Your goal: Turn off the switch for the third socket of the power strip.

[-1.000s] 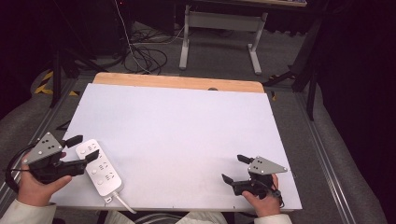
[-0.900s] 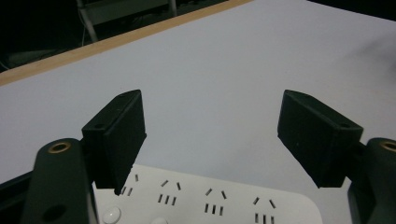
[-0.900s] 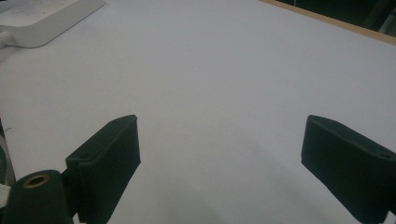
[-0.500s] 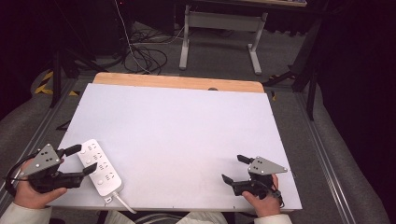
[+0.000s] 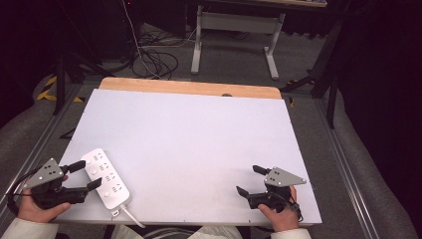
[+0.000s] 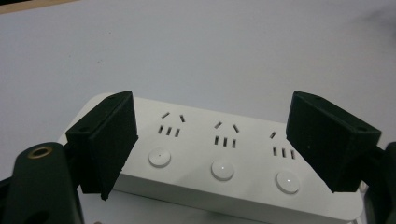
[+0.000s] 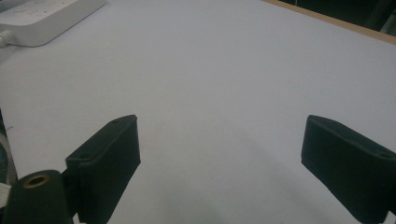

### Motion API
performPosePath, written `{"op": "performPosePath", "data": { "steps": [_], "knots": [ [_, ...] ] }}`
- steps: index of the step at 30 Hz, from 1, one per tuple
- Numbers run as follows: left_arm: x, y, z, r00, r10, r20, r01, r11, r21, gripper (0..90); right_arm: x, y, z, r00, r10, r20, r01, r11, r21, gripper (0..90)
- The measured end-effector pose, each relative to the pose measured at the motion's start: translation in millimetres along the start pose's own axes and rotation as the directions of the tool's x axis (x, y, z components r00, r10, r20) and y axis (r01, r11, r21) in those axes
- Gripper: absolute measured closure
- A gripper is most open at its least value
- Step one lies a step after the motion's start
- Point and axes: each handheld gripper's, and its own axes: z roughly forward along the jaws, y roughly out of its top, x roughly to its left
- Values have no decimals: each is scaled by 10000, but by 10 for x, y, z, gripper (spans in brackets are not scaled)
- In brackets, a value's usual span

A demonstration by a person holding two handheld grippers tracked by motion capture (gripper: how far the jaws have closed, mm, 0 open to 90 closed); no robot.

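Note:
A white power strip (image 5: 107, 179) with three outlet groups and round buttons lies flat near the table's front left corner, its cable (image 5: 132, 219) trailing off the front edge. My left gripper (image 5: 91, 173) sits low at the strip's left side. Its jaws have just been opening and stand wide. In the left gripper view the strip (image 6: 224, 149) lies across just beyond my left gripper (image 6: 210, 121), with no pad pressing on it. My right gripper (image 5: 247, 179) rests open near the front right, nothing between its fingers. Beyond my right gripper (image 7: 219, 140) the strip (image 7: 42, 18) shows far off at top left.
The white table top (image 5: 199, 134) has a wooden strip (image 5: 189, 88) along its far edge. Metal rails run down both sides of the table. Cables and a desk frame (image 5: 234, 30) stand on the floor behind.
My left hand has sunk and drawn back toward the front left edge, its jaws a little wider. The power strip and the right gripper have stayed where they were.

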Motion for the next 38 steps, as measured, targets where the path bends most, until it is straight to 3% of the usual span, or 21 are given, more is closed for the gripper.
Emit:
{"op": "performPosePath", "data": {
  "steps": [5, 14, 16, 20, 23, 29, 38],
  "knots": [
    [15, -79, -4, 9999, 103, -32, -102, 9998, 144, 169, -4, 0, 0, 10000, 12, -36, -12, 10000, 21, 121],
    [-19, -133, 23, 9976, 694, 35, -695, 9962, 524, 171, -3, 0, 4, 10000, -5, -12, 5, 10000, 49, 121],
    [-20, -133, 26, 9985, 541, 64, -544, 9969, 570, 171, -3, -1, 3, 10000, -4, -6, 4, 10000, 44, 121],
    [22, -133, 6, 9998, -139, 174, 131, 9990, 426, 169, -5, -3, 6, 10000, 13, -24, -13, 10000, 37, 121],
    [41, -132, -11, 9994, -338, 116, 334, 9989, 330, 169, -6, -4, 7, 10000, 27, -28, -27, 10000, 41, 121],
    [39, -125, -30, 9991, -429, 64, 428, 9990, 122, 169, -10, -6, 10, 10000, 48, -20, -48, 10000, 64, 121],
    [14, -122, -23, 9999, 109, -115, -107, 9998, 177, 177, -11, -7, 13, 10000, 76, -10, -76, 9999, 77, 121]
  ]
}}
